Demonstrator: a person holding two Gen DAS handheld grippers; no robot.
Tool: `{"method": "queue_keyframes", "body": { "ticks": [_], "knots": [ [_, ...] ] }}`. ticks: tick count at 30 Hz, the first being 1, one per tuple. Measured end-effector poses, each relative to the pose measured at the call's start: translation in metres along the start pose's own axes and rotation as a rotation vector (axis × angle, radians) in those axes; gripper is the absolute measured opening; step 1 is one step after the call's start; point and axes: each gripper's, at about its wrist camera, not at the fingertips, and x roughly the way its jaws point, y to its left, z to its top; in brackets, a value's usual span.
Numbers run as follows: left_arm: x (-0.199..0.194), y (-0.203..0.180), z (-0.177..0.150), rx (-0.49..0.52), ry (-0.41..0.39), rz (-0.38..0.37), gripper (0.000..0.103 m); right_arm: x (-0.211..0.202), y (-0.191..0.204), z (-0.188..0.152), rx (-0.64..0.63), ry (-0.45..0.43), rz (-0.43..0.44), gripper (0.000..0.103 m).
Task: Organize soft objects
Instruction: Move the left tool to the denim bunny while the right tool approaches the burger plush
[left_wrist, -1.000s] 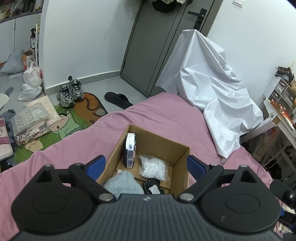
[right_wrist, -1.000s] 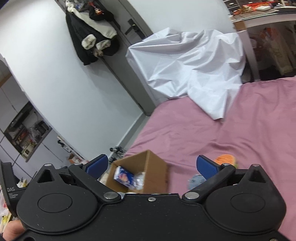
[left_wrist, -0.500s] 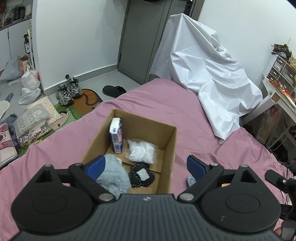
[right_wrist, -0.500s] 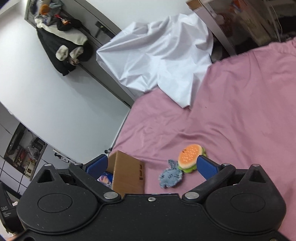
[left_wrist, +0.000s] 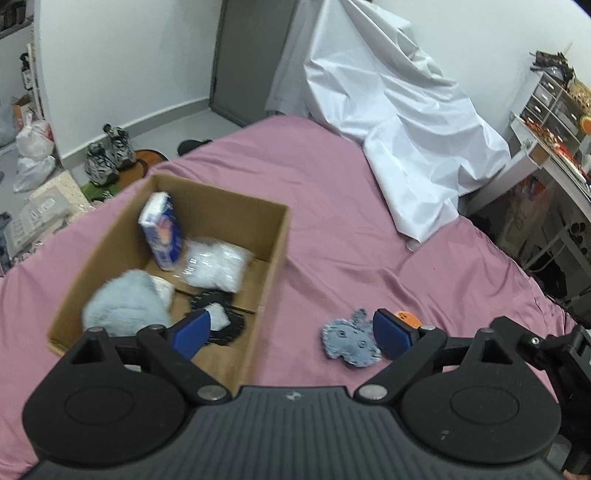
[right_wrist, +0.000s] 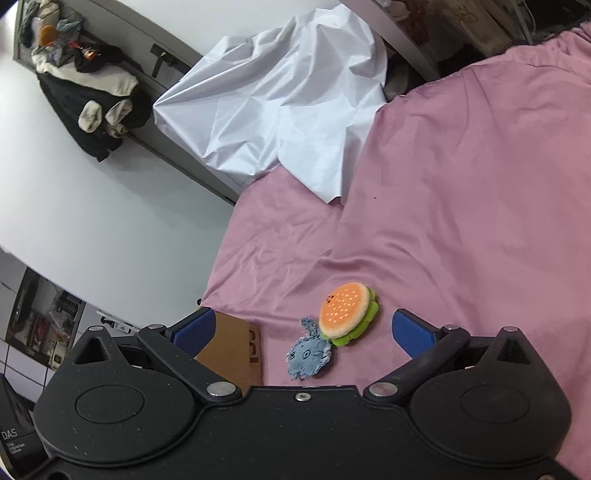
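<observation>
A cardboard box (left_wrist: 275, 236) sits on the pink bed and holds a fluffy pale blue item (left_wrist: 123, 304), a clear bag of white stuff (left_wrist: 216, 266), a blue and white pack (left_wrist: 162, 230) and a black lacy piece (left_wrist: 218, 319). To the right of the box lie a blue denim toy (left_wrist: 349, 341) and, half hidden behind my finger, an orange burger plush (left_wrist: 406, 317). My left gripper (left_wrist: 291, 328) hangs open above the box's near right corner. In the right wrist view the burger plush (right_wrist: 345, 312) touches the denim toy (right_wrist: 308, 356) beside the box (right_wrist: 236, 349); my right gripper (right_wrist: 303, 330) is open above them.
A white sheet (left_wrist: 391, 110) drapes over something at the bed's far side. Shoes (left_wrist: 107, 151), bags and a mat lie on the floor to the left. A desk with drawers (left_wrist: 554, 122) stands to the right. Clothes (right_wrist: 88, 96) hang on the grey door.
Both grippers swung right and tilted down. The left view now shows the box on the left and the two toys on the bed. The toys have come closer in the right view.
</observation>
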Motion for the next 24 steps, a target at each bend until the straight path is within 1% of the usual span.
{"method": "queue_keyframes", "body": {
  "ticks": [6,7,9,10,12,15,18,19,21,22,24],
  "knots": [
    [0.023,-0.018,0.002,-0.009,0.047,-0.028,0.094,0.008,-0.009,0.004,0.035,-0.004,-0.005,0.102],
    [0.025,-0.022,0.002,-0.005,0.046,-0.026,0.094,0.010,-0.010,0.004,0.040,-0.003,-0.006,0.102],
    [0.028,-0.029,-0.001,0.025,0.017,-0.010,0.094,0.014,-0.013,0.004,0.048,-0.002,-0.008,0.102],
    [0.031,-0.032,-0.002,0.040,0.022,-0.017,0.094,0.015,-0.014,0.005,0.052,-0.001,-0.010,0.102],
    [0.040,-0.036,-0.003,0.040,0.054,-0.020,0.094,0.017,-0.016,0.006,0.058,-0.001,-0.013,0.102],
    [0.050,-0.040,-0.008,0.030,0.069,-0.027,0.094,0.019,-0.018,0.007,0.065,-0.001,-0.010,0.102],
    [0.064,-0.042,-0.012,0.014,0.103,-0.032,0.094,0.024,-0.021,0.008,0.074,0.006,-0.013,0.102],
    [0.067,-0.042,-0.014,0.014,0.103,-0.029,0.094,0.025,-0.023,0.008,0.074,0.011,-0.014,0.102],
    [0.069,-0.049,-0.017,0.050,0.068,-0.007,0.094,0.029,-0.025,0.006,0.072,0.022,-0.019,0.102],
    [0.071,-0.051,-0.018,0.062,0.064,-0.008,0.094,0.032,-0.025,0.006,0.072,0.027,-0.020,0.101],
    [0.074,-0.056,-0.019,0.078,0.050,0.021,0.094,0.035,-0.026,0.005,0.072,0.035,-0.021,0.100]
  ]
}}
